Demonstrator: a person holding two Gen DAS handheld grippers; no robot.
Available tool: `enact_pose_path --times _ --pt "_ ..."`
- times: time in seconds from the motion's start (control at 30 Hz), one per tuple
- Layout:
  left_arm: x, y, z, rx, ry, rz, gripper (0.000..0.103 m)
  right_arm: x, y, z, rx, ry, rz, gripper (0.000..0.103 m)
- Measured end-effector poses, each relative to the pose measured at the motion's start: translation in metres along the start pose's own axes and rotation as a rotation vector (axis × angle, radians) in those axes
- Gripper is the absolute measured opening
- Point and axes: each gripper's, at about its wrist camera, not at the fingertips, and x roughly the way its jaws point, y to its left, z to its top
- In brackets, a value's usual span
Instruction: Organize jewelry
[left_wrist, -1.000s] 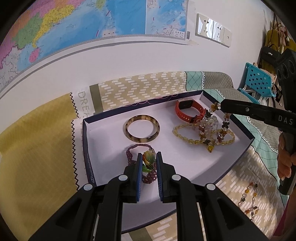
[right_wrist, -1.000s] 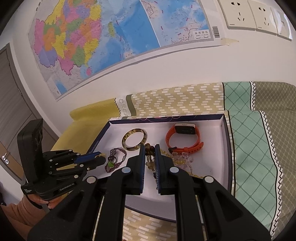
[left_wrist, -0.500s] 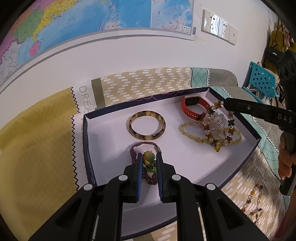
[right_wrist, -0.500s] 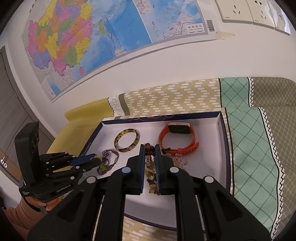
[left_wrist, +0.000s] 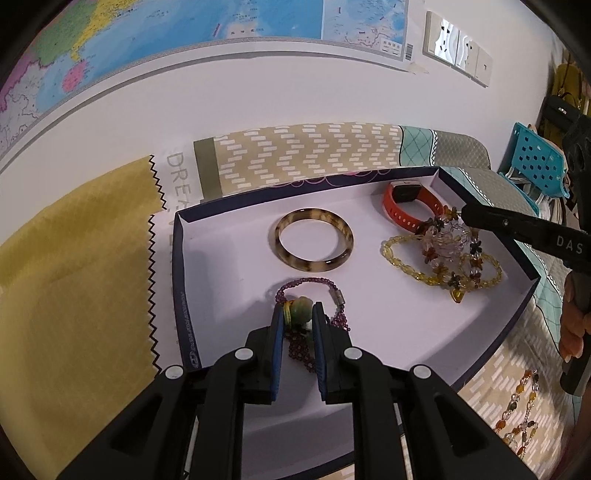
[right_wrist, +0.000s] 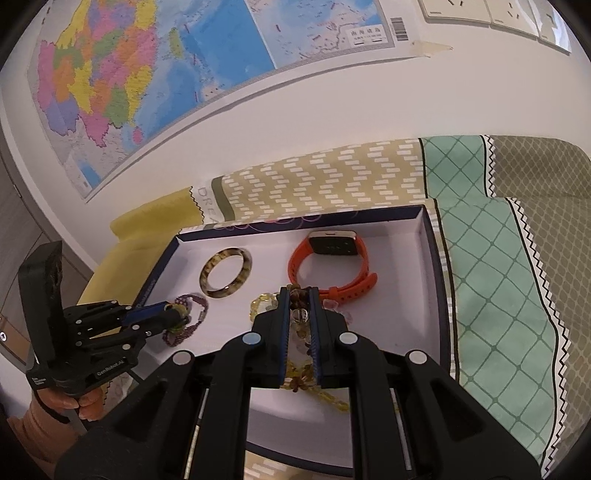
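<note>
Purple beaded bracelet with a green charm lies in the white-lined, navy-walled shallow box; my left gripper jaws pinch its charm. My right gripper jaws pinch the amber-and-brown beaded necklace beside the tortoiseshell bangle and orange-strapped watch.

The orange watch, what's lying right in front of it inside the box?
In front of the orange watch lie a yellow bead necklace and a brown-and-clear beaded strand. The right gripper covers part of that pile.
</note>
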Motion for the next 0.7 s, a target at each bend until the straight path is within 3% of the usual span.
enact_pose_path --times 0.27,0.33,0.47,0.53,0.7 --pt "-0.005 -0.001 -0.001 -0.003 -0.019 0.008 0.016 -0.004 -0.002 -0.005 0.002 -0.009 -0.02 0.015" --pt "-0.008 -0.001 -0.001 -0.004 -0.028 0.007 0.023 -0.006 -0.002 -0.007 0.005 -0.014 -0.023 0.03" --pt "-0.015 -0.004 -0.003 0.005 -0.049 0.016 0.029 -0.014 -0.003 -0.012 0.012 -0.048 -0.044 0.035" --pt "-0.018 -0.006 -0.003 0.004 -0.056 0.015 0.033 -0.017 -0.002 -0.015 0.012 -0.058 -0.06 0.053" --pt "-0.031 -0.009 -0.006 0.009 -0.086 0.03 0.045 -0.029 0.002 -0.019 0.001 -0.077 -0.061 0.061"
